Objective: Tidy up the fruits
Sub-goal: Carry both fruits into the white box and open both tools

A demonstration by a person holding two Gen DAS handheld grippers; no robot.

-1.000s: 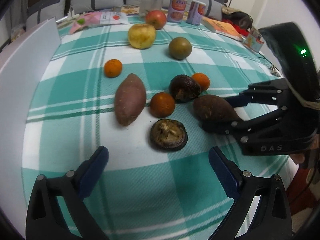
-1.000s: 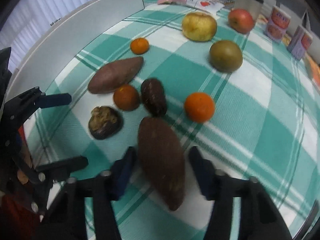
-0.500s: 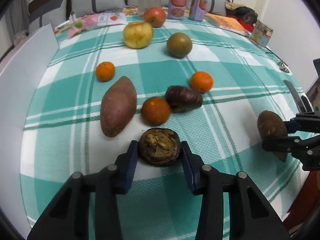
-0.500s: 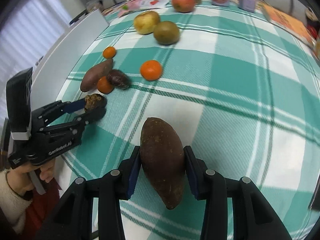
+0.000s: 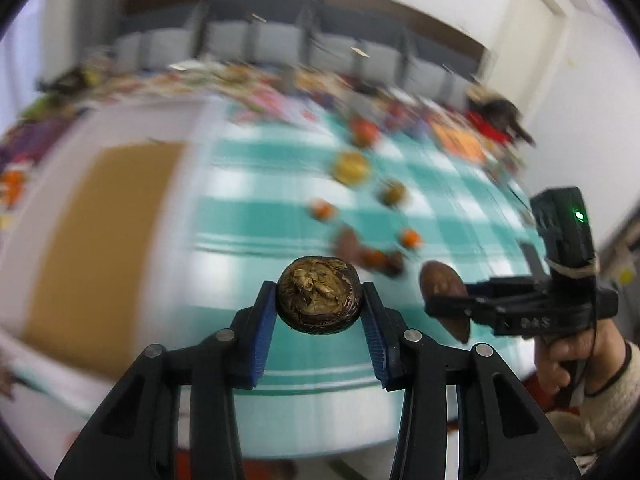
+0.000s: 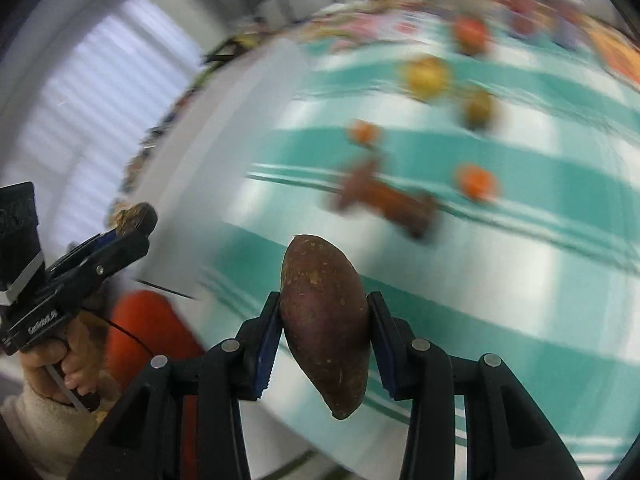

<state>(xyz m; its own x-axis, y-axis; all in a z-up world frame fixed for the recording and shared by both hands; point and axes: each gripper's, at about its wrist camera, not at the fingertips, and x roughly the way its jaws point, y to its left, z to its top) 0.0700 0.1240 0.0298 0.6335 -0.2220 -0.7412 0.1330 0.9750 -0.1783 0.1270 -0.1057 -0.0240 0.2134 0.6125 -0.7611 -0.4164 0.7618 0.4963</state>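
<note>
My left gripper point(image 5: 319, 294) is shut on a dark, wrinkled round fruit point(image 5: 318, 304), lifted off the table. My right gripper point(image 6: 324, 300) is shut on a dark brown sweet potato point(image 6: 324, 328) that hangs lengthwise between its pads, also in the air. In the left wrist view the right gripper point(image 5: 436, 304) and its sweet potato point(image 5: 440, 280) appear at the right. The right wrist view has the left gripper point(image 6: 134, 226) with the wrinkled fruit point(image 6: 136, 212) at the left. Blurred oranges point(image 5: 410, 237), apples point(image 5: 352, 167) and another sweet potato point(image 6: 358, 186) lie on the checked cloth.
A white box with a brown cardboard floor point(image 5: 100, 240) stands along the table's left side; its white wall point(image 6: 240, 120) shows in the right wrist view. The teal checked tablecloth point(image 5: 256, 208) covers the table. Blurred packets and grey sofa cushions point(image 5: 280, 44) are at the back.
The left gripper closed on the wrinkled fruit and lifted it. Both grippers rose with their loads, and both views swung toward the white box at the left.
</note>
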